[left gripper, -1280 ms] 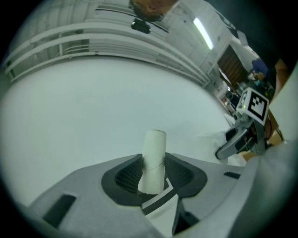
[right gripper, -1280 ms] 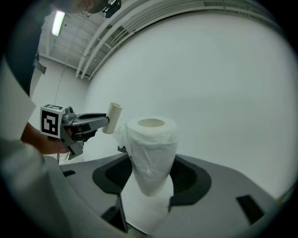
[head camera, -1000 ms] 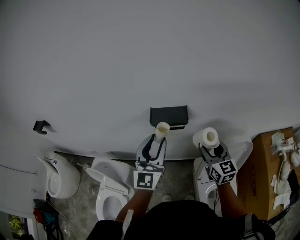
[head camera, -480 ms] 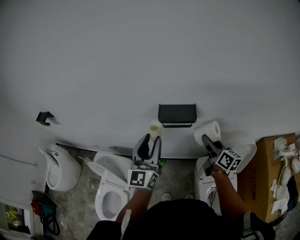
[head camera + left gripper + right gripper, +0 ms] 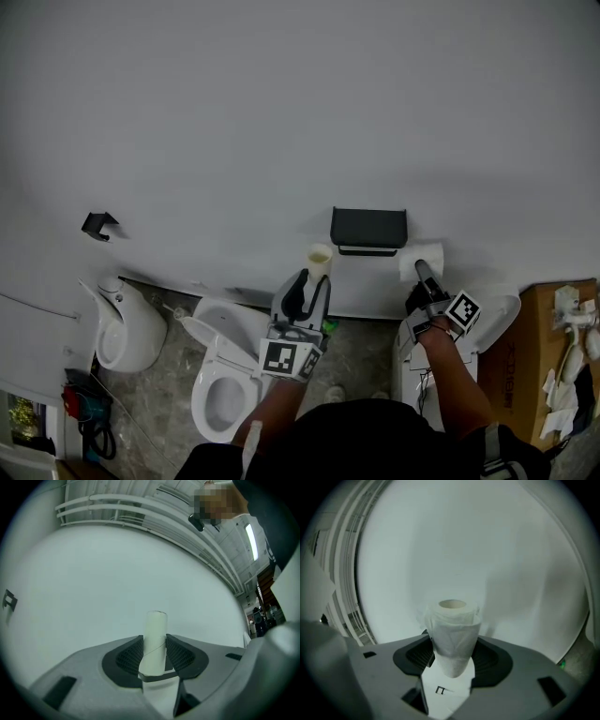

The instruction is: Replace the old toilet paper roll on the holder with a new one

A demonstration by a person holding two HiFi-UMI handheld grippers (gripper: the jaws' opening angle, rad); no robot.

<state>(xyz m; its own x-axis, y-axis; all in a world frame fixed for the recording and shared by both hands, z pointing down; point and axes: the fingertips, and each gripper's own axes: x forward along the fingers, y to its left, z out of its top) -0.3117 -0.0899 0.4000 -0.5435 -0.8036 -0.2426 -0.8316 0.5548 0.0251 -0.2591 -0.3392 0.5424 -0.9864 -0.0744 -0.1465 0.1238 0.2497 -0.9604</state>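
A black paper holder (image 5: 368,229) hangs on the white wall, with its bar showing under the cover. My left gripper (image 5: 313,274) is shut on a bare cardboard tube (image 5: 319,260) (image 5: 154,641), held upright just left of and below the holder. To the holder's lower right, my right gripper (image 5: 424,270) is shut on a full white toilet paper roll (image 5: 421,260) (image 5: 453,634). The roll's end sits close beside the holder's right edge. In the right gripper view the roll stands between the dark pads (image 5: 416,656) with its core opening on top.
A white toilet (image 5: 226,375) with its lid up stands on the grey floor below my left arm. A urinal (image 5: 124,335) is at the left and a small black hook (image 5: 97,224) higher on the wall. A white cistern (image 5: 495,319) and a cardboard box (image 5: 548,366) are at the right.
My right gripper has rolled over and brought the new roll down beside the holder's right end. The left gripper with the tube has drifted slightly left, away from the holder.
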